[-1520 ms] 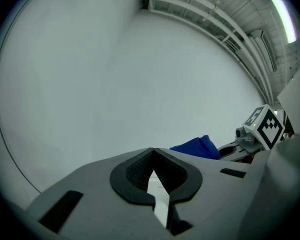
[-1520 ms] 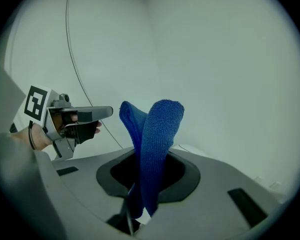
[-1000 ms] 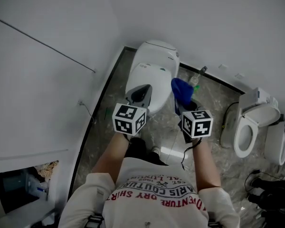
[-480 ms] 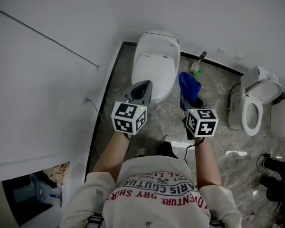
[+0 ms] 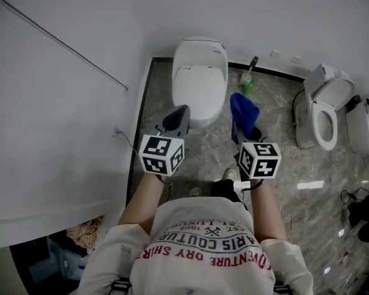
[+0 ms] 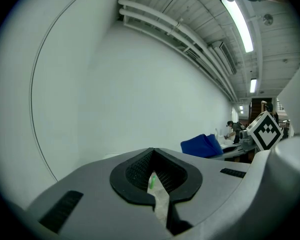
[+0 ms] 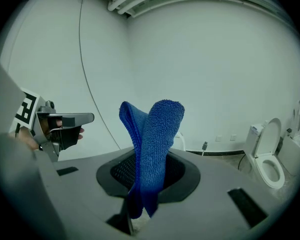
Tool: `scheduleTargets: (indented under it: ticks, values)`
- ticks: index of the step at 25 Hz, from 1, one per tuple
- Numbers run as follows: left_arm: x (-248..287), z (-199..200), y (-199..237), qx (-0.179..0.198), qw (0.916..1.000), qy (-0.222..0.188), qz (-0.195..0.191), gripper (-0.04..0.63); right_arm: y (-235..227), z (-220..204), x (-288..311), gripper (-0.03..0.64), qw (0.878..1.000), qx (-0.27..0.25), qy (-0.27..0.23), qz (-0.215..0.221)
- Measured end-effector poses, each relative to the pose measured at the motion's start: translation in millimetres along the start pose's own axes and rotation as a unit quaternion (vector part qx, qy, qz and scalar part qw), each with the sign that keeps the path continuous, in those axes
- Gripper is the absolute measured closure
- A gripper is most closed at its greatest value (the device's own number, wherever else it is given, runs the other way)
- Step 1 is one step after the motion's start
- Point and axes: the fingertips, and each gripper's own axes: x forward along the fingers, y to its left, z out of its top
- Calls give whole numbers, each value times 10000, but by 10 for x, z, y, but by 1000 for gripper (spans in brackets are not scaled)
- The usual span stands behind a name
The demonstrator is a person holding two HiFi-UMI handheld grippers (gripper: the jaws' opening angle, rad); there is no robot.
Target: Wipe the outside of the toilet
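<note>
Standing position, both grippers held out front over the grey marble floor (image 5: pixel 277 171). Target toilet (image 5: pixel 200 72) sits dead ahead against the back wall, lid down, long axis running straight away from the person, tank end far, bowl front near. Right gripper (image 5: pixel 242 129): fingers clamped on a blue cloth (image 5: pixel 242 108), which stands up out of the grip in a folded loop; the right gripper view shows it pinched low between the pads, with the free end above. The cloth lies off the toilet's right flank, level with the bowl front, apart from the porcelain with bare floor showing between. Left gripper (image 5: pixel 177 115): fingers drawn together, nothing between them, only a thin slit showing floor. Its tip reads close to the bowl's front-left edge in the head view, though height above it cannot be told. Judgement: wiping contact is not yet made. The cloth hand is the working one, and it needs to travel forward and leftward to meet the right side wall of the bowl, then stroke along the long axis. A second toilet (image 5: pixel 325 112), seat raised, stands well apart to the right. A small green item (image 5: pixel 249 86) sits by the back wall, too small to identify.
</note>
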Motion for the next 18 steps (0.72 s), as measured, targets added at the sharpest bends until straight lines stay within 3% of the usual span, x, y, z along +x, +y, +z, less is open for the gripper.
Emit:
scheduleTargets:
  ticks: [18]
  values:
    - [-610,-7,45,-57,9993,-339,120,591,422,-107,-328,540,9996,-222,-155,-52]
